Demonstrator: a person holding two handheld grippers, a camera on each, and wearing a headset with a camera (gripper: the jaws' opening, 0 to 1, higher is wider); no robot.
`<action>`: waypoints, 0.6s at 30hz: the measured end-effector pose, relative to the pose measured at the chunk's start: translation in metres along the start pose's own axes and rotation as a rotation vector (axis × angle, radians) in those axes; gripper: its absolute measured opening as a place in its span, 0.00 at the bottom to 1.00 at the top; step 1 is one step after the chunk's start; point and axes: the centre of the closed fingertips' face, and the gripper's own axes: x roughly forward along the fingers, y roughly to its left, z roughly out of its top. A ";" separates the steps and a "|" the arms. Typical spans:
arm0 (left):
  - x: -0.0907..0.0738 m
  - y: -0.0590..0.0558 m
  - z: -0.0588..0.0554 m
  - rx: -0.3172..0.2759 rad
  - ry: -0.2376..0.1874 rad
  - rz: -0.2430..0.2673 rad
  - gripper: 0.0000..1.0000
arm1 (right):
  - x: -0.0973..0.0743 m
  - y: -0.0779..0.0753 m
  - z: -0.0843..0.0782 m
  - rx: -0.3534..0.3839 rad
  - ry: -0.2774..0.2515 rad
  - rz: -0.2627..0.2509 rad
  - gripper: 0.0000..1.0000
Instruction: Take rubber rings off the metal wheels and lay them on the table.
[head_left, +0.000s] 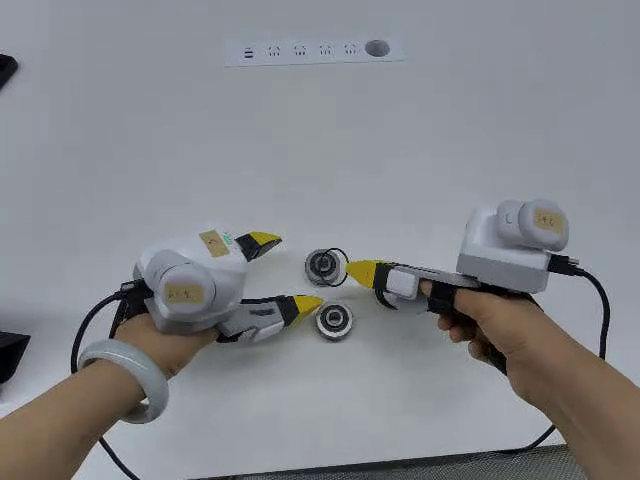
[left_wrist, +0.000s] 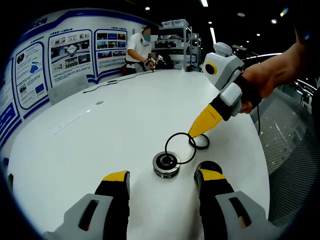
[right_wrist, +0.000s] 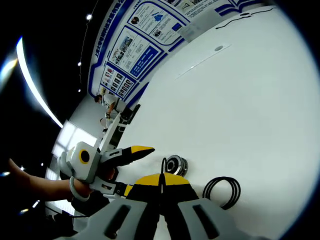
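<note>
Two metal wheels lie on the white table (head_left: 300, 140): one (head_left: 323, 265) between the grippers and one (head_left: 334, 321) nearer me. My right gripper (head_left: 358, 272) is shut on a thin black rubber ring (head_left: 341, 253) that loops up off the far wheel (left_wrist: 166, 164). The ring (right_wrist: 163, 167) runs up from between the shut yellow jaws (right_wrist: 161, 181). My left gripper (head_left: 285, 272) stands open just left of the wheels, nothing between its jaws. The near wheel (left_wrist: 207, 167) is partly hidden behind one left jaw. Loose black rings (left_wrist: 200, 142) lie on the table by the right gripper's tip (left_wrist: 197, 132).
A white power strip (head_left: 315, 49) lies at the table's far edge. Loose rings (right_wrist: 222, 191) rest right of the wheel (right_wrist: 175, 164). The front table edge (head_left: 400, 465) runs close below my arms. A person stands at the far end of the table (left_wrist: 137, 47).
</note>
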 end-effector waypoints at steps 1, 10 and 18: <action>-0.002 0.000 0.001 -0.002 -0.007 0.002 0.57 | -0.003 -0.001 -0.001 0.004 -0.004 -0.004 0.02; -0.010 0.001 -0.005 -0.014 -0.005 0.015 0.58 | -0.023 -0.012 -0.010 0.040 -0.027 -0.043 0.02; -0.018 -0.002 -0.012 -0.025 0.003 0.020 0.59 | -0.037 -0.028 -0.009 0.070 -0.047 -0.073 0.02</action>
